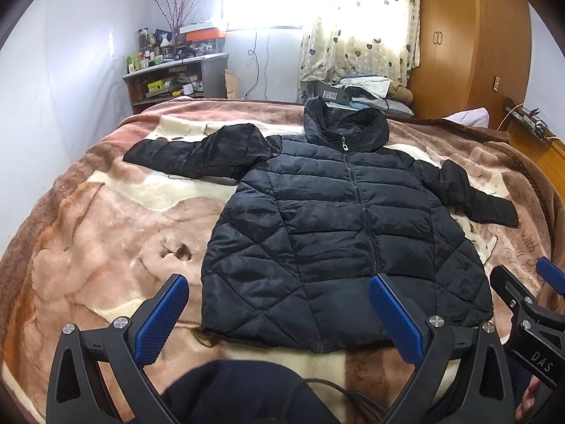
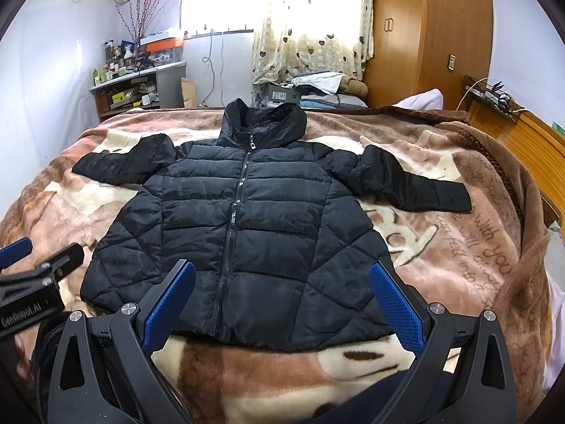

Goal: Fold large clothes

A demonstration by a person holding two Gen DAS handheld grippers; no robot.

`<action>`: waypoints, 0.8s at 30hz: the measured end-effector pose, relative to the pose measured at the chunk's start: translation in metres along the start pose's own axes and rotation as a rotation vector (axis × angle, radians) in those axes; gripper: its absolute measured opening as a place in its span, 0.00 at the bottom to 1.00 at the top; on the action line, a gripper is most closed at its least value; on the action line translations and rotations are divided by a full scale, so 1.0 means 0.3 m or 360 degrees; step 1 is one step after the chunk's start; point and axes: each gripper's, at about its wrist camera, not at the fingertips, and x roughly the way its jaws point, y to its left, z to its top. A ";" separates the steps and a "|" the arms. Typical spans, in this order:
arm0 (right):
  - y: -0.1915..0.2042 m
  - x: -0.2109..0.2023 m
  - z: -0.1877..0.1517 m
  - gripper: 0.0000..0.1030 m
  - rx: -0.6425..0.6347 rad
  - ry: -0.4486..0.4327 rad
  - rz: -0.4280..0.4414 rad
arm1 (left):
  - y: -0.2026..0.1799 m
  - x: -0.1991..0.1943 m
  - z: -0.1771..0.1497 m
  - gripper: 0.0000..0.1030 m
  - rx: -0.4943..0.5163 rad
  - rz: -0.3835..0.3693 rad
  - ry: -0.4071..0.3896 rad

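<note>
On the bed (image 2: 459, 233), a black jacket (image 2: 240, 219) lies flat, zipped, sleeves spread. Left gripper (image 1: 279, 314) and right gripper (image 2: 282, 304) hover near its hem, jaws open, empty.

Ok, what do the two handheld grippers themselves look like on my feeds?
Both match: the left gripper and right gripper have black frames, silver bolts and blue dimpled pads. White lettering marks their bodies. A dark sleeve and a dark cable show below.
</note>
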 end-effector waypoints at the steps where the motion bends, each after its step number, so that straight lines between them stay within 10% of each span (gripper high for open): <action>1: 0.000 0.006 0.004 0.96 -0.0002 0.0000 0.0011 | 0.015 0.006 0.013 1.00 -0.0019 -0.0014 -0.0003; 12: 0.063 0.206 0.128 0.96 -0.0062 0.0034 0.0207 | 0.437 0.253 0.255 1.00 -0.0386 0.0000 -0.0044; 24: 0.237 0.567 0.340 0.96 -0.0127 -0.0013 0.0414 | 0.717 0.693 0.514 1.00 -0.0392 0.0114 -0.0011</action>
